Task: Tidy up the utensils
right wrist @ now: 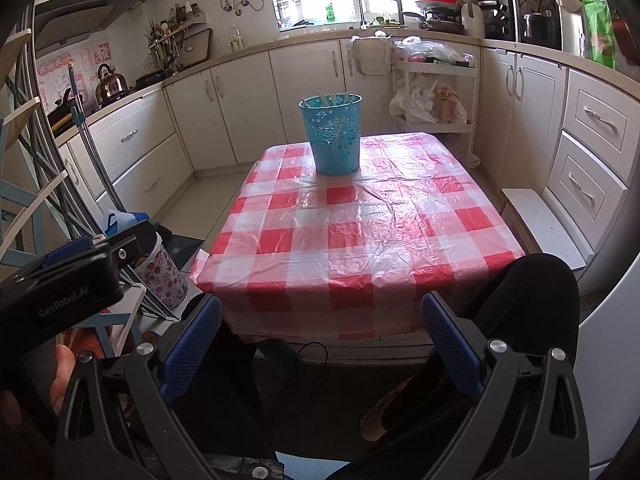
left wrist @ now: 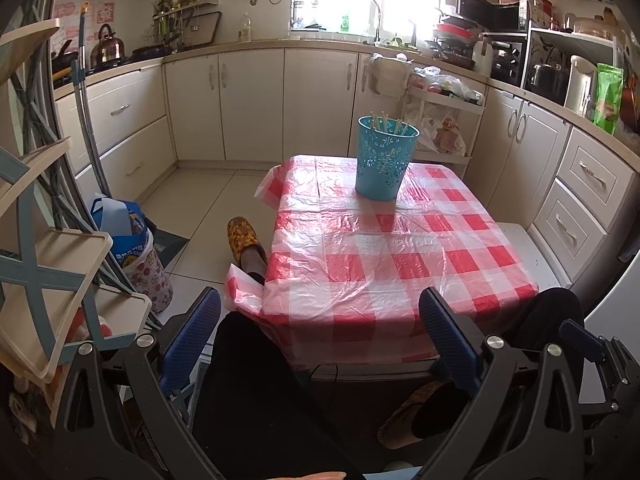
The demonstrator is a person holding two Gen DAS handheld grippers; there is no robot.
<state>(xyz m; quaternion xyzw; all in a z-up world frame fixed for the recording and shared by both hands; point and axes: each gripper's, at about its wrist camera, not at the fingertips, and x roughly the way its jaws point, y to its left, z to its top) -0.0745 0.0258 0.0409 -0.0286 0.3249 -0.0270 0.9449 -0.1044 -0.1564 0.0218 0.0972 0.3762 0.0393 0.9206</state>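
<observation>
The blue bucket point(left wrist: 385, 159) with sticks point(left wrist: 390, 124) in it stands at the far end of the checked bench point(left wrist: 384, 256), while both grippers, left point(left wrist: 320, 336) and right point(right wrist: 322, 340), hang near with jaws wide open and empty.

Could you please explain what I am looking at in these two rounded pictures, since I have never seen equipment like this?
No robot arm is involved: a seated person holds a hand-held two-finger gripper in each hand, each carrying a wide-angle camera looking along its fingers. One picture comes from the left gripper, the other from the right gripper; the blue ribbed pads at the bottom are the fingertips. Both grippers are open and hold nothing, hanging near the person's dark-clad knees. Ahead stands a small table under a red-and-white checked plastic cloth. On it, toward the far end, is an upright turquoise perforated bucket with pale chopsticks poking out. Nothing else lies on the cloth. A kitchen surrounds it.
</observation>
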